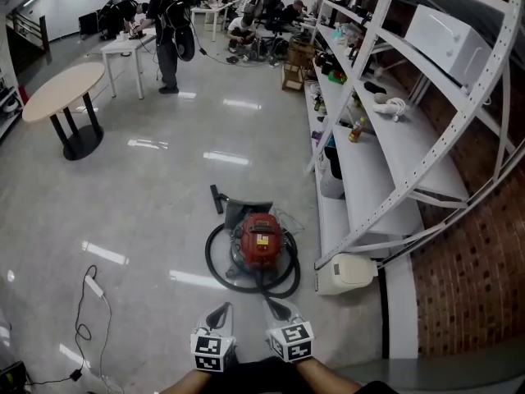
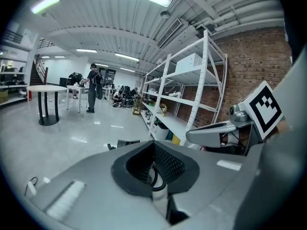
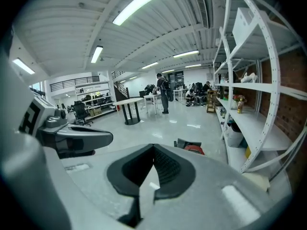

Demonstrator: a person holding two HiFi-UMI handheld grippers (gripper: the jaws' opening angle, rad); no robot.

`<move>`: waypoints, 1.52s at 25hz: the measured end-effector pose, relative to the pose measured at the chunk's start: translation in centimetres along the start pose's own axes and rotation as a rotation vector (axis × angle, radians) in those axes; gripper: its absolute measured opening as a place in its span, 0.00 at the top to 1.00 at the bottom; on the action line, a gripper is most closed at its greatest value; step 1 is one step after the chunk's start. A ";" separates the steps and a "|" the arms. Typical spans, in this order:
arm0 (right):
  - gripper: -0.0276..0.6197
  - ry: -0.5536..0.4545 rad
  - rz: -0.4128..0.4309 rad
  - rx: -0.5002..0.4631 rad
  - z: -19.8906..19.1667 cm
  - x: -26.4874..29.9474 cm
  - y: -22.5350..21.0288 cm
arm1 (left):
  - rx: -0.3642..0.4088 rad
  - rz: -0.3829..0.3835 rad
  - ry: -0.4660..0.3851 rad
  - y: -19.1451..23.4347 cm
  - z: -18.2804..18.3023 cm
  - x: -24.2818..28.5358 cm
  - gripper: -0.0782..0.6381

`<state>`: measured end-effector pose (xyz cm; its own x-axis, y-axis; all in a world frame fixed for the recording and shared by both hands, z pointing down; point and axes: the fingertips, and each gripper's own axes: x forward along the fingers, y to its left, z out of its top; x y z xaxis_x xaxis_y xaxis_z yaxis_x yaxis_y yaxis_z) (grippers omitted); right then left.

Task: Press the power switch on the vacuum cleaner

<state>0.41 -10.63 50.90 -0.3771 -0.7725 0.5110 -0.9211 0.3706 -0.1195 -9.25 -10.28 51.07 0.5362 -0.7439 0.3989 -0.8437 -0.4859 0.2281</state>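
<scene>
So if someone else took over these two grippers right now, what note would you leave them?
Left gripper: shut, empty, short of the vacuum cleaner.
Right gripper: shut, empty, beside the left one.
Things: the red vacuum cleaner sits on the floor by the white shelving, with its black hose looped round it.
Done: nothing yet; neither gripper touches the vacuum cleaner.
Left: reach down and press the power switch, which I cannot pick out from here.
</scene>
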 end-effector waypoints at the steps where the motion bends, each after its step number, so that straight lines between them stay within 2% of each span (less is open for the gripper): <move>1: 0.97 -0.006 -0.001 -0.003 0.0 -0.8 0.2 | 0.000 0.002 -0.007 -0.5 0.0 -0.5 0.87; 8: 0.97 -0.066 0.004 -0.024 -0.7 -7.7 0.3 | -0.003 0.010 -0.051 -5.8 -0.1 -4.1 0.87; 16: 0.97 -0.131 0.093 -0.057 -2.4 -16.3 1.0 | -0.014 0.037 -0.108 -14.0 -0.8 -8.5 0.87; 22: 0.97 -0.163 0.139 -0.067 -4.0 -20.9 1.2 | -0.016 0.094 -0.135 -17.7 -2.1 -12.3 0.87; 30: 0.97 -0.199 0.202 -0.095 -4.9 -25.1 4.1 | -0.007 0.190 -0.168 -19.0 -3.2 -18.2 0.87; 38: 0.97 -0.194 0.234 -0.102 -6.3 -27.6 8.8 | -0.006 0.217 -0.179 -18.0 -5.2 -23.4 0.87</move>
<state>3.32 17.22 41.15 -0.5982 -0.7404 0.3064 -0.7963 0.5921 -0.1240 -6.71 18.27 42.25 0.3384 -0.8998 0.2755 -0.9391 -0.3042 0.1601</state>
